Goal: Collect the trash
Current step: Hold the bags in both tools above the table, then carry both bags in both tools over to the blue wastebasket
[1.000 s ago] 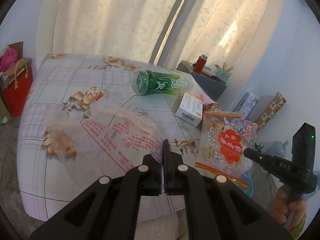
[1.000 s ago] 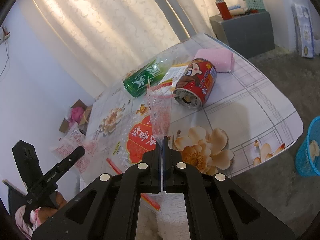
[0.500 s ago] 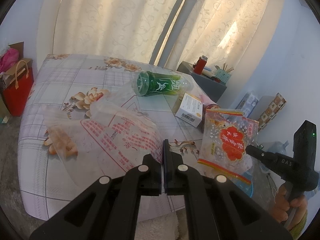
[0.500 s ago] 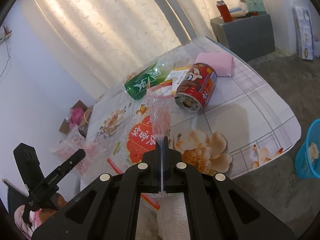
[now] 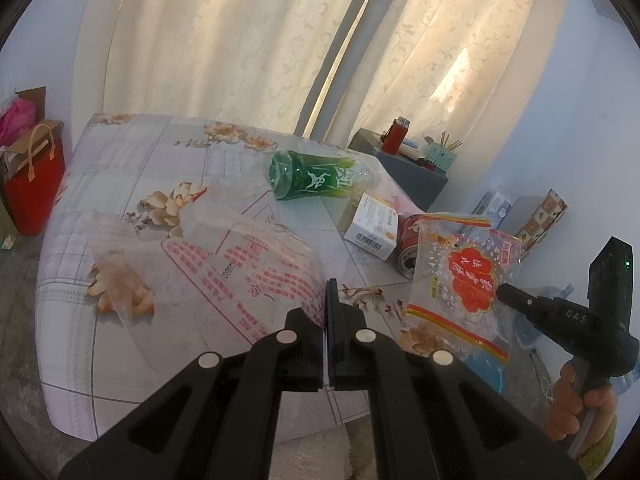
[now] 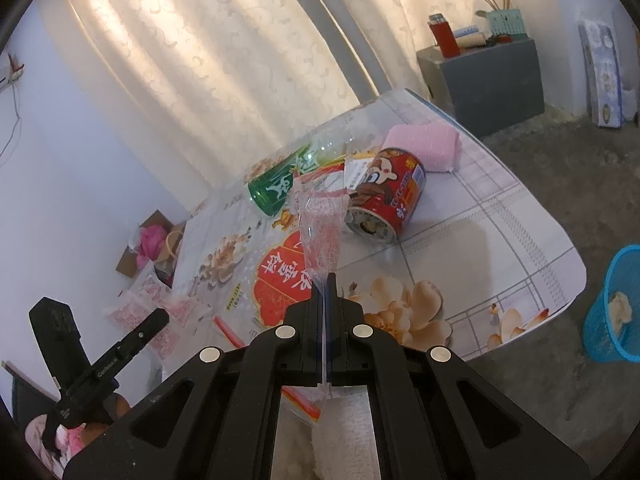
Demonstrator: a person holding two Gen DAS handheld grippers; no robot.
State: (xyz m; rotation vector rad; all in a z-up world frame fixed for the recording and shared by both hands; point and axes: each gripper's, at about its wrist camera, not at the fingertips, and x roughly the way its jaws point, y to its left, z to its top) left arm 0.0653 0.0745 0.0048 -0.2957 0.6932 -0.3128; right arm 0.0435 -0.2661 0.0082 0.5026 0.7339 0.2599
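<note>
My left gripper (image 5: 328, 304) is shut on a clear plastic bag with red print (image 5: 240, 264), which hangs over the floral-cloth table (image 5: 120, 184). My right gripper (image 6: 328, 280) is shut on a clear bag with a red label (image 6: 280, 280), lifted near the table's front edge. In the left wrist view that bag (image 5: 468, 280) hangs from the right gripper (image 5: 504, 290), with a person's hand on the handle. A green bottle (image 5: 316, 176), a white box (image 5: 374, 226) and a red can (image 6: 384, 196) lie on the table.
A blue basket (image 6: 612, 304) stands on the floor right of the table. A pink pack (image 6: 424, 146) lies behind the can. A grey cabinet (image 6: 492, 80) stands by the curtain, and a red paper bag (image 5: 36, 188) sits on the floor at the left.
The right gripper has shifted slightly up and to the right with its red-label bag, which now hangs a little higher off the table. The left gripper and its bag have not moved.
</note>
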